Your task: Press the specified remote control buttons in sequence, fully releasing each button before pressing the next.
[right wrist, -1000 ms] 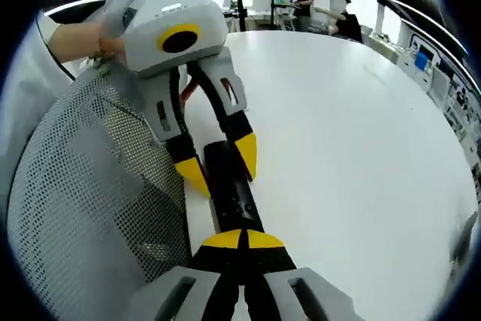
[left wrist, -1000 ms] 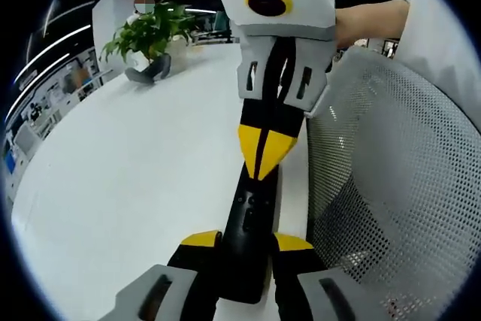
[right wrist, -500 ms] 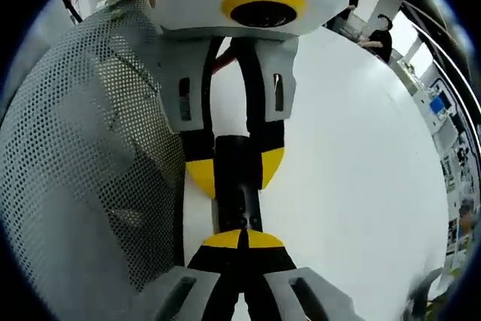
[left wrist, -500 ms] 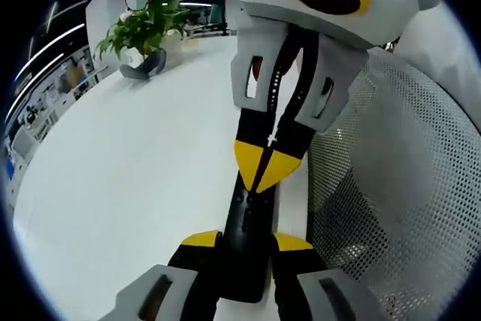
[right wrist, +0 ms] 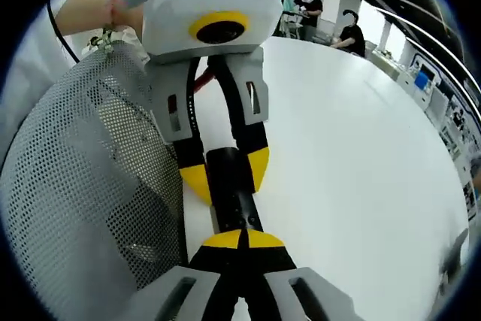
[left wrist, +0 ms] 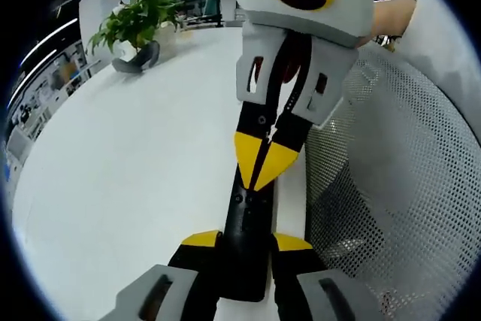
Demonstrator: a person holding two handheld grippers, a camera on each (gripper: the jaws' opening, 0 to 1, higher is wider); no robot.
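Remote control (left wrist: 250, 238), black & slim, lies on the white table (left wrist: 120, 186) w/ its long axis running straight between the two claws. Left gripper (left wrist: 246, 240) has it clamped across the near end, a yellow pad on each side, jaws closed to the remote's width. In left gripper view the right gripper (left wrist: 263, 165) comes down from 12 o'clock, yellow tips pinched together w/ no gap, tip sitting on or just above the remote's top face near mid-length; actual contact can't be told.

In right gripper view, right gripper (right wrist: 242, 239) shows tips together at 6 o'clock over the remote (right wrist: 231, 189), and the left gripper (right wrist: 224, 172) straddles its far end toward 12.

Judgement: the pressing claw is already in line w/ the button row, so next move is mostly along the remote's length plus up/down.

Grey mesh chair back (left wrist: 391, 186) crowds the 3 o'clock side, just beside the remote. Potted plant (left wrist: 135, 24) sits well apart at 10–11 o'clock. Nothing blocks the buttons.
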